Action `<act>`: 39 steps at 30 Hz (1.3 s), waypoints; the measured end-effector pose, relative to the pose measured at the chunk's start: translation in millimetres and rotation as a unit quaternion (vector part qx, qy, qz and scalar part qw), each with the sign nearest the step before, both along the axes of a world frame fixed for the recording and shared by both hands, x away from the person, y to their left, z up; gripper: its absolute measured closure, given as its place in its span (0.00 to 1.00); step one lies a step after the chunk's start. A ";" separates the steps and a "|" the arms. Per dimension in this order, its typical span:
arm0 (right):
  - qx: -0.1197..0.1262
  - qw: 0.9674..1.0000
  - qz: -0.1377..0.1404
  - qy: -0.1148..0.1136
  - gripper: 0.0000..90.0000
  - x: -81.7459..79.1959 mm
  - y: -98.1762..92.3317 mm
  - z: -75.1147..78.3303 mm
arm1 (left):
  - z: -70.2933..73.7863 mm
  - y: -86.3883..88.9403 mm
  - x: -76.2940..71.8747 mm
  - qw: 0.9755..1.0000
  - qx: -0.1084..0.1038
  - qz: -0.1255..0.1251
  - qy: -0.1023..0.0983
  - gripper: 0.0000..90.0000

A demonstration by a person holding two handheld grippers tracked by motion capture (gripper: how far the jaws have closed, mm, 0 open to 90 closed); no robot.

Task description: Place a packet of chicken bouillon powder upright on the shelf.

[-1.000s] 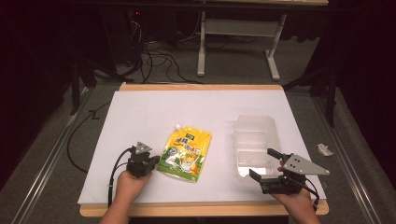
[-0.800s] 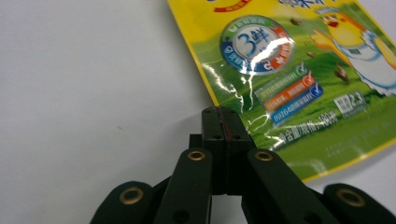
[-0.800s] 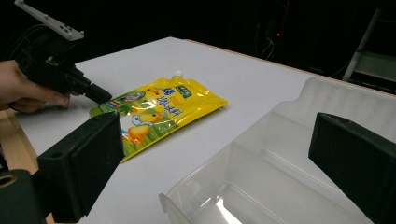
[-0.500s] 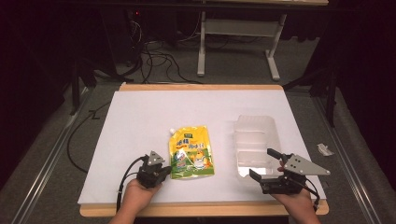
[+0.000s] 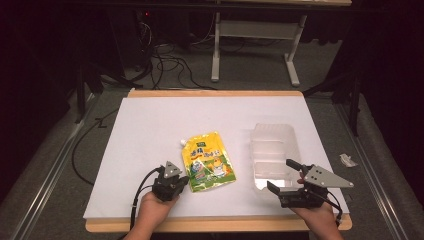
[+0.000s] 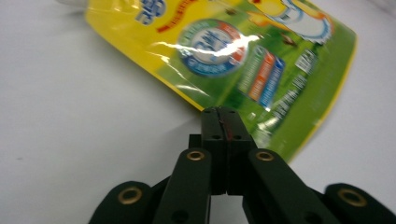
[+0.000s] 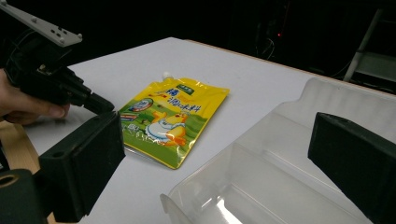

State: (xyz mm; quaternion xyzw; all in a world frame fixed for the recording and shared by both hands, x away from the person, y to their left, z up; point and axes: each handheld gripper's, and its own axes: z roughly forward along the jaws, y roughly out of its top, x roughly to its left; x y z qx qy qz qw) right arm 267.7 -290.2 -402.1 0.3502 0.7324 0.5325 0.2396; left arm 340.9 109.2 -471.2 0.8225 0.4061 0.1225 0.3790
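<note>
A clear plastic container (image 5: 274, 155) with inner dividers is seen lying on the right half of the white table (image 5: 150, 125); nothing can be made out inside its compartments, through which the table surface shows. A flat, glossy spouted pouch (image 5: 207, 161), yellow at the top and green along the bottom edge and printed with a cartoon duck, is laid near the middle of the table, to the left of the container and apart from it, its small white spout (image 5: 183, 143) pointed away from the person. The left gripper (image 6: 223, 112) is held low at the pouch's near left corner; its black jaws are pressed together, with their tips at the pouch's yellow edge, though whether any film is pinched between them cannot be told. The right gripper (image 5: 282, 176) is held at the near end of the container with its jaws spread wide, nothing being gripped; in the right gripper view the container's translucent, rounded rim (image 7: 261, 140) is framed between the two blocky matte pads. A grey three-cornered plate is carried on top of each gripper.
</note>
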 end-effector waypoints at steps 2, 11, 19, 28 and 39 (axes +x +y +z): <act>-0.002 1.000 -0.001 -0.004 0.04 0.5 -0.5 0.2 | 1.6 4.8 3.9 1.000 -0.012 0.019 -0.006 0.94; -0.004 1.000 0.002 -0.001 0.04 2.1 0.5 -0.4 | 1.8 9.5 35.4 0.996 -0.051 0.065 -0.020 0.78; -0.004 1.000 0.002 -0.002 0.05 2.3 -0.2 -0.3 | -1.2 14.3 63.5 0.992 -0.089 0.085 -0.002 0.58; -0.012 1.000 0.004 -0.002 0.05 2.2 2.5 -1.6 | -11.3 15.8 91.1 0.989 -0.118 0.083 0.032 0.43; -0.014 1.000 0.003 -0.001 0.05 1.8 3.0 -2.3 | -16.0 17.7 101.4 0.983 -0.156 0.072 0.065 0.49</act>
